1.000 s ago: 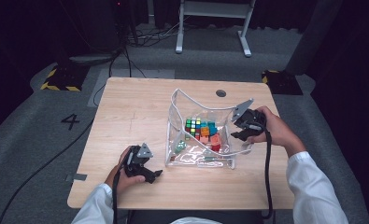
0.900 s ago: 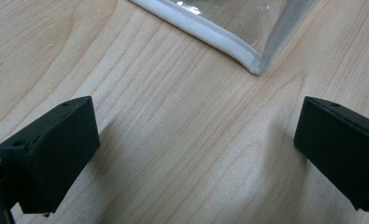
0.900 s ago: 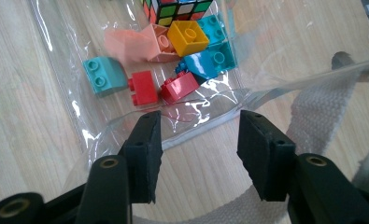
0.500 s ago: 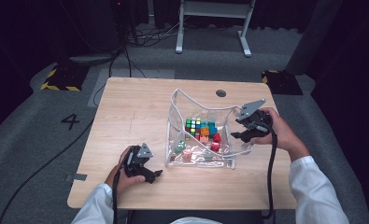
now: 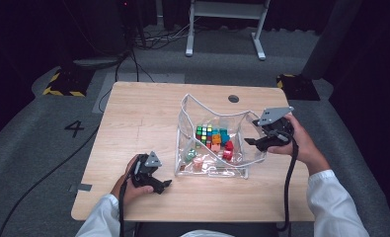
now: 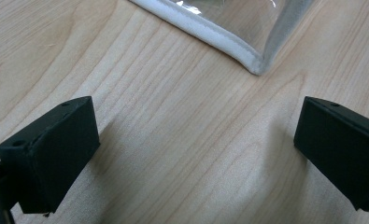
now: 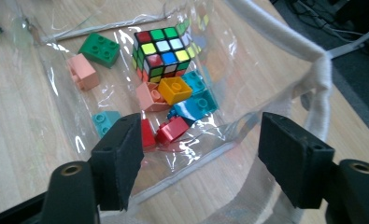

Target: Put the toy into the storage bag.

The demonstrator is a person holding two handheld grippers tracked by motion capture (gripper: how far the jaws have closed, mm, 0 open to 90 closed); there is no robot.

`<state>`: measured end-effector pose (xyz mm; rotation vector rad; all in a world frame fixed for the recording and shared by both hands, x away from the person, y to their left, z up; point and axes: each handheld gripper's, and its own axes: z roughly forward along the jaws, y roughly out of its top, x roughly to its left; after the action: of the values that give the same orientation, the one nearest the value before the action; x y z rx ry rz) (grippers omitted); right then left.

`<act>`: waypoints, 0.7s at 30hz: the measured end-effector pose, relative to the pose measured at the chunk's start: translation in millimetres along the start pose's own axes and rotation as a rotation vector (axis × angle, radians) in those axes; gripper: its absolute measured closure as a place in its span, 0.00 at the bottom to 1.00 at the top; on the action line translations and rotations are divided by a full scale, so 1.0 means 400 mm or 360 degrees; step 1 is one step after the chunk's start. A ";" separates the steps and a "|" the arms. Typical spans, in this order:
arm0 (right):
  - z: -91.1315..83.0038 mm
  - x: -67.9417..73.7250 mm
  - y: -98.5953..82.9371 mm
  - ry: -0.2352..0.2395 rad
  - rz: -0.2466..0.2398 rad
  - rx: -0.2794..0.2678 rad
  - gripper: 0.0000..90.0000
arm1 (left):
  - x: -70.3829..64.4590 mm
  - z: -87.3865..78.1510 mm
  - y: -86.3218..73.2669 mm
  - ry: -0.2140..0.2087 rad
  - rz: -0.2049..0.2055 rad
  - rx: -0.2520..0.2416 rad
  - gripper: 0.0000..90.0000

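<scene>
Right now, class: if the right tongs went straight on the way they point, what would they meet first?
Most likely the clear bag's near wall, which sits between the open right tongs. Behind it lie the red brick and blue brick, though depth is hard to judge.

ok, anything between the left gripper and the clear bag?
No. In the left gripper view, bare wood of the table runs from the open jaws of the left gripper to the white-edged corner of the clear bag.
</scene>
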<state>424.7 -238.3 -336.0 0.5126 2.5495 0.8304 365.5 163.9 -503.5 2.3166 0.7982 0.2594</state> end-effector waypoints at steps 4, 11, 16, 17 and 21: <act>-0.011 0.001 -0.004 -0.0034 0.0011 -0.0071 0.33 | 0.000 0.000 0.000 0.0000 0.0000 0.0000 0.00; -0.039 0.003 -0.008 -0.0122 0.0022 -0.0175 0.30 | 0.000 0.000 0.000 0.0001 0.0000 0.0000 0.00; -0.061 0.002 -0.014 -0.0189 0.0067 -0.0244 0.29 | 0.000 0.000 0.000 0.0001 0.0000 0.0000 0.00; -0.064 0.000 -0.016 -0.0196 0.0051 -0.0256 0.29 | 0.000 0.000 0.000 0.0001 0.0000 0.0000 0.00; -0.079 0.001 -0.021 -0.0230 0.0073 -0.0279 0.28 | 0.000 0.000 0.000 0.0000 -0.0001 0.0000 0.00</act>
<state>407.3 -259.4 -317.9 0.5558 2.3162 0.9850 365.4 163.9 -503.5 2.3163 0.7990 0.2588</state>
